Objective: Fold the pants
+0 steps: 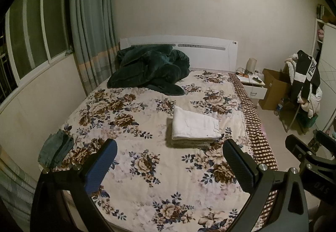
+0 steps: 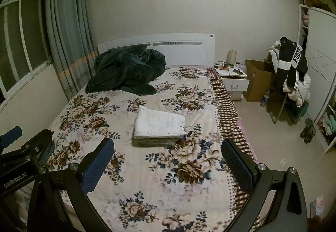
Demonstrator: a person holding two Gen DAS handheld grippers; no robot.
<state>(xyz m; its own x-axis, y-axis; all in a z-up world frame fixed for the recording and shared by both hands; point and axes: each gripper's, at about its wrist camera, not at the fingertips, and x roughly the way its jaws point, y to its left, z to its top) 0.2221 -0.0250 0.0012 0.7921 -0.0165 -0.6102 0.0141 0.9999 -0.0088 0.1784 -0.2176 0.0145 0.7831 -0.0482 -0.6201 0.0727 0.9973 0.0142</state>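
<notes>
White pants (image 1: 194,123) lie folded in a neat rectangle on top of a small stack of folded clothes in the middle of the floral bed (image 1: 147,169); they also show in the right wrist view (image 2: 159,125). My left gripper (image 1: 170,154) is open and empty, held above the bed's near part, short of the pants. My right gripper (image 2: 168,154) is open and empty too, also short of the stack. The right gripper's body shows at the right edge of the left wrist view (image 1: 308,152).
A dark green blanket (image 1: 149,68) is heaped by the headboard. Grey-green folded cloth (image 1: 56,148) lies at the bed's left edge. A nightstand (image 2: 233,76), cardboard box (image 2: 260,78) and a clothes-laden chair (image 2: 292,76) stand right of the bed.
</notes>
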